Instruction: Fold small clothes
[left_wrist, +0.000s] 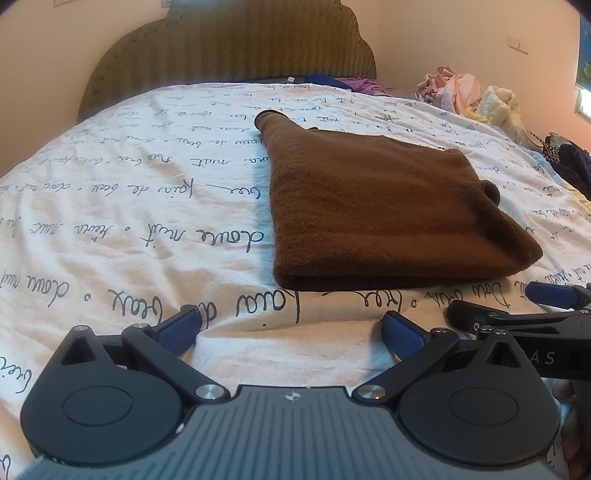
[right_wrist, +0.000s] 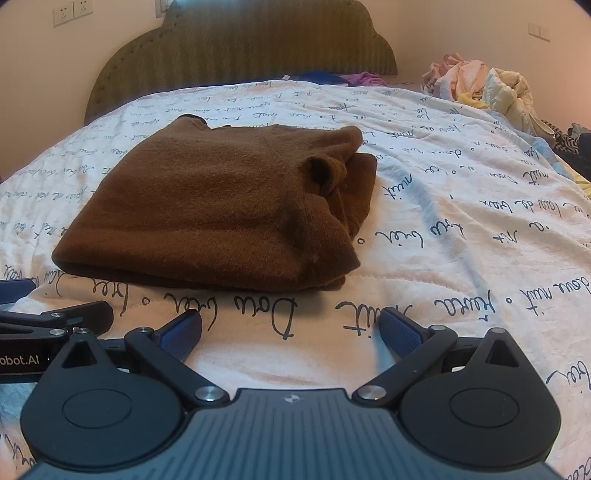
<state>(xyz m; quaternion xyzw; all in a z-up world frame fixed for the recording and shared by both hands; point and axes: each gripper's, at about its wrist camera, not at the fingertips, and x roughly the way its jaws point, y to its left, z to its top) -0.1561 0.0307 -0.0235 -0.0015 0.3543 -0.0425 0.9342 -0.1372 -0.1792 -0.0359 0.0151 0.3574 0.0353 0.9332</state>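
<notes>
Both your left gripper (left_wrist: 291, 326) and right gripper (right_wrist: 291, 325) have jaws spread wide, holding nothing; the brown sweater (right_wrist: 221, 206) lies folded on the bed (right_wrist: 461, 221).

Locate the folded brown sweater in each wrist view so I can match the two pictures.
Left wrist view: the folded brown sweater lies right of centre on the script-printed bedspread, beyond the open left gripper.
Right wrist view: the sweater lies left of centre, beyond the open right gripper.
Shared landmark: the olive scalloped headboard at the top of both views.
</notes>
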